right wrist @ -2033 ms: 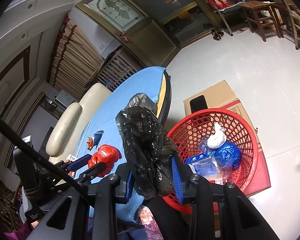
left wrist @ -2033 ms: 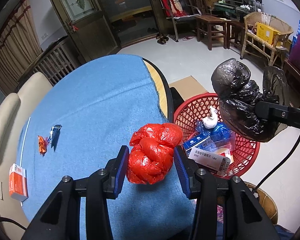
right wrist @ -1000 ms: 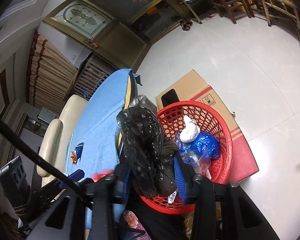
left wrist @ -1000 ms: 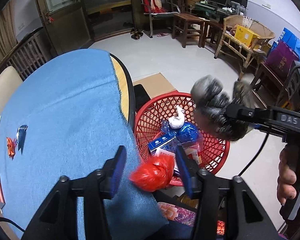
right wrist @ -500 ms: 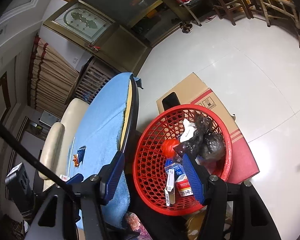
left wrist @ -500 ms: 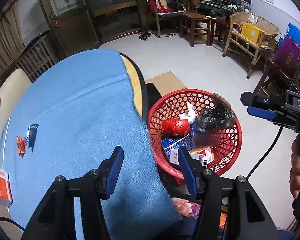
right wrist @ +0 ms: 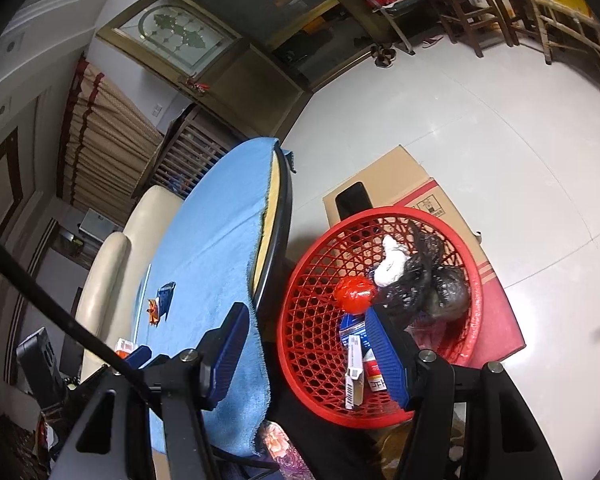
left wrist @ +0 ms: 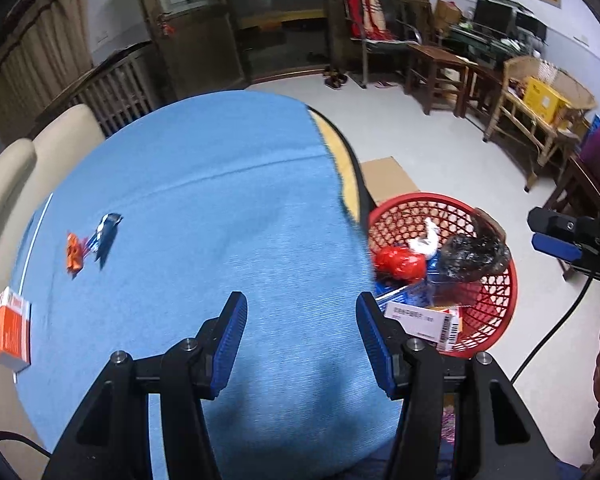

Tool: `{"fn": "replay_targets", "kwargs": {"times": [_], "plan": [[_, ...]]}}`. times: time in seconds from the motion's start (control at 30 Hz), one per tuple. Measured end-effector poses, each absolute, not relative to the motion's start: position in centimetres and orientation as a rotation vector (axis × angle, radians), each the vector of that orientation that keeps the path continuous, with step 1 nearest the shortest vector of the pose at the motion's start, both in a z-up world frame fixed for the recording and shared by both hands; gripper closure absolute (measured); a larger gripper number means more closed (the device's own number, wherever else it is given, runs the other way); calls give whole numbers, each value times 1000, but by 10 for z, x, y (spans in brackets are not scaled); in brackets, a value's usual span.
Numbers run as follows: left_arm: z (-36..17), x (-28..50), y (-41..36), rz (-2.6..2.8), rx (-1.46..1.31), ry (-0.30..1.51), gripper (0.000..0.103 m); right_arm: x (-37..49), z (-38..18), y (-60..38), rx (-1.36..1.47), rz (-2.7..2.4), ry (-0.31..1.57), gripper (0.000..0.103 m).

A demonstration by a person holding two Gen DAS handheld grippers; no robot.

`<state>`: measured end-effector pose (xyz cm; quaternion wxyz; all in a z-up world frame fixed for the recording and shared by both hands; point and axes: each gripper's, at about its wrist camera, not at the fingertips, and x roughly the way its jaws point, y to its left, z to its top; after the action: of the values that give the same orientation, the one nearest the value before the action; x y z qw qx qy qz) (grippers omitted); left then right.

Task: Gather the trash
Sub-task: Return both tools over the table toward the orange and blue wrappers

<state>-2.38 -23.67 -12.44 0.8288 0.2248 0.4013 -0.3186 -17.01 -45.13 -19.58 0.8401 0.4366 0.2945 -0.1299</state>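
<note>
- Viewing from the left wrist: left hand-held gripper (left wrist: pixel 298 334) has its jaws apart with nothing between them, poised over the blue cloth (left wrist: pixel 220 208) on the worktop.
- Trash still lying on the cloth: orange wrapper (left wrist: pixel 73 251) and blue wrapper (left wrist: pixel 107 229) just beside each other, orange box (left wrist: pixel 11 330) near the cloth's edge, well apart from the gripper.
- Risk: both wrappers are thin and flat; judged likely that the pads slide over them or pinch the cloth instead, dragging it.
- Risk: the two wrappers lie so close that a grab at one could flick the other away.
- Red basket (left wrist: pixel 496 300) sits on the floor beside the worktop; red bag (left wrist: pixel 398 261) and black bag (left wrist: pixel 474 254) rest inside, heaped high. A light wrapper dropped onto that heap could bounce or slide out over the rim.
- Viewing from the right wrist: right hand-held gripper (right wrist: pixel 312 346) also has its jaws apart and holds nothing, above the gap between worktop edge and basket.
- Black bag (right wrist: pixel 428 280) leans against the far basket wall near the rim; it may unfold and spill over.
- Cable (right wrist: pixel 52 304) crosses in front of the left tool; it could snag during a reach across the cloth.
- Orange box (right wrist: pixel 123 346) is barely visible here; its exact position against the edge cannot be told.
</note>
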Motion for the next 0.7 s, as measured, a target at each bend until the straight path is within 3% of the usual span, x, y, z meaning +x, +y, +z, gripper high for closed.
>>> {"fn": "replay_targets", "kwargs": {"times": [0.7], "plan": [[-135,18,-136,-423,301,873,45,-129,-182,-394,804,-211,706,38]]}}
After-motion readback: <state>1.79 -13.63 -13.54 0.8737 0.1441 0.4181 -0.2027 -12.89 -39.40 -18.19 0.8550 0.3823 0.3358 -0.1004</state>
